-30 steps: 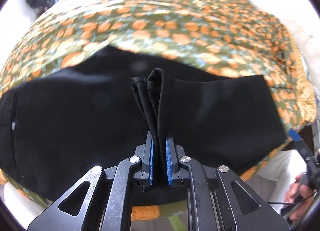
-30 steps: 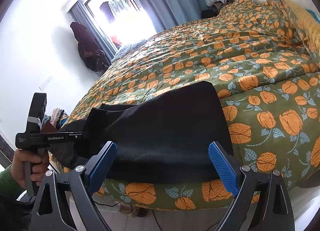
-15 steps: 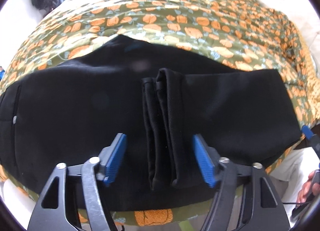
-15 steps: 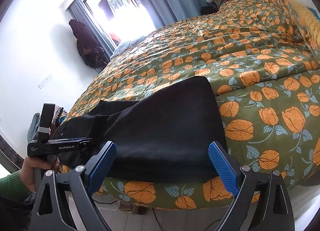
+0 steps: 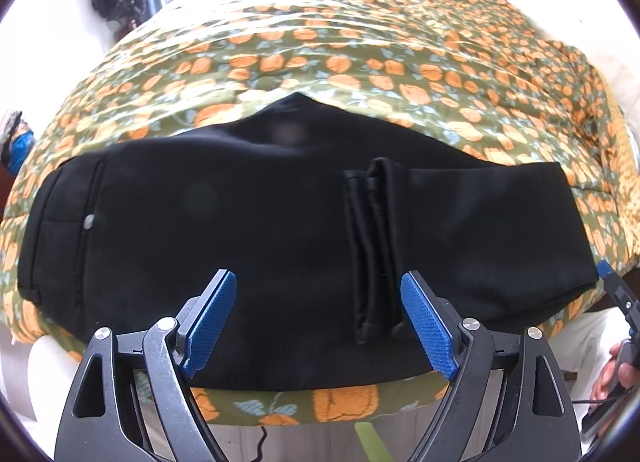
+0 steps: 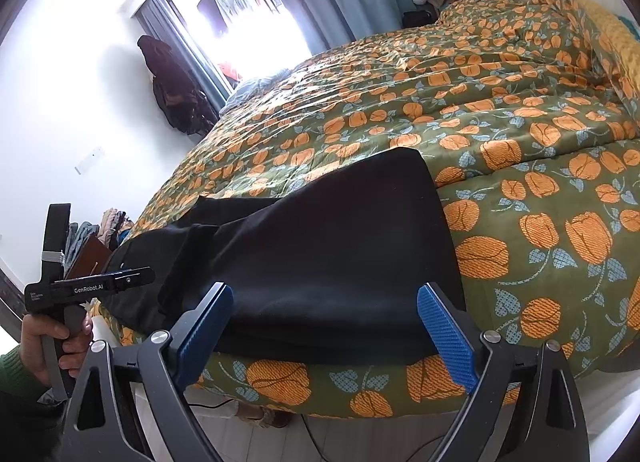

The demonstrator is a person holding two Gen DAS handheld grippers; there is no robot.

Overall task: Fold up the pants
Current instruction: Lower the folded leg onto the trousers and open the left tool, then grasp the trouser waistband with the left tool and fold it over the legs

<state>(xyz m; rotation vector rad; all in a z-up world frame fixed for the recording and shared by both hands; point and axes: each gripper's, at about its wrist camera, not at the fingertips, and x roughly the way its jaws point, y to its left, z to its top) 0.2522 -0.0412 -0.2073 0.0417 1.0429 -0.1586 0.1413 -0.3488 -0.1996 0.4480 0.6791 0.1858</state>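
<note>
My left hand-held gripper (image 5: 320,318) hung with fingers apart, gripping nothing, above the near edge of the pants (image 5: 240,230). My right hand-held gripper (image 6: 326,326) was likewise spread. The pants lay folded along the bed's (image 6: 520,134) near edge.

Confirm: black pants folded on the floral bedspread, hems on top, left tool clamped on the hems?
Not clamped. In the left wrist view the left tool is open, and the hems lie free on the pants; the bedspread and the fold are as stated.

My left gripper (image 5: 320,322) stands wide apart, empty, above black pants (image 5: 240,230) along the bed's (image 5: 360,42) near edge.
</note>
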